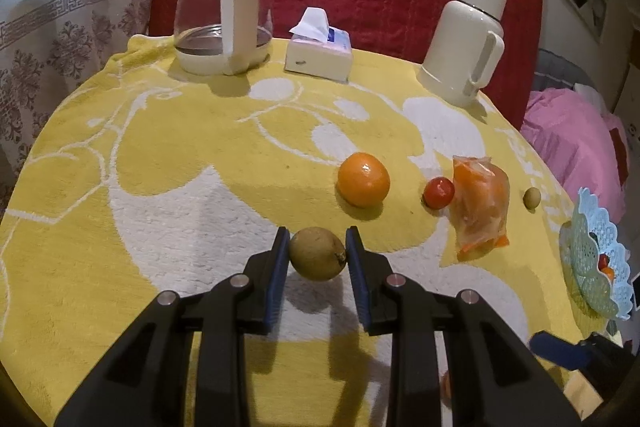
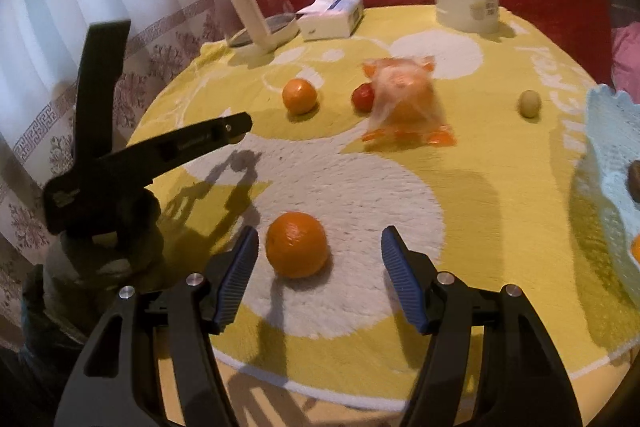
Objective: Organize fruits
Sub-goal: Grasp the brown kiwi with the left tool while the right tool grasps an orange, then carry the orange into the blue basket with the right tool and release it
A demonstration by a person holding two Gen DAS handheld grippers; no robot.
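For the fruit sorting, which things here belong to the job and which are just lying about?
Job:
- brownish-green round fruit, clamped in left tongs
- orange between open right tongs
- smaller orange
- red tomato
- small green fruit
- bagged orange pieces
- light blue plastic basket

Lying about:
- glass kettle
- tissue box
- cream thermos

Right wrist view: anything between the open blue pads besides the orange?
No. Only the near orange sits between the right gripper pads, nearer the left pad, on bare towel; neither pad touches it.
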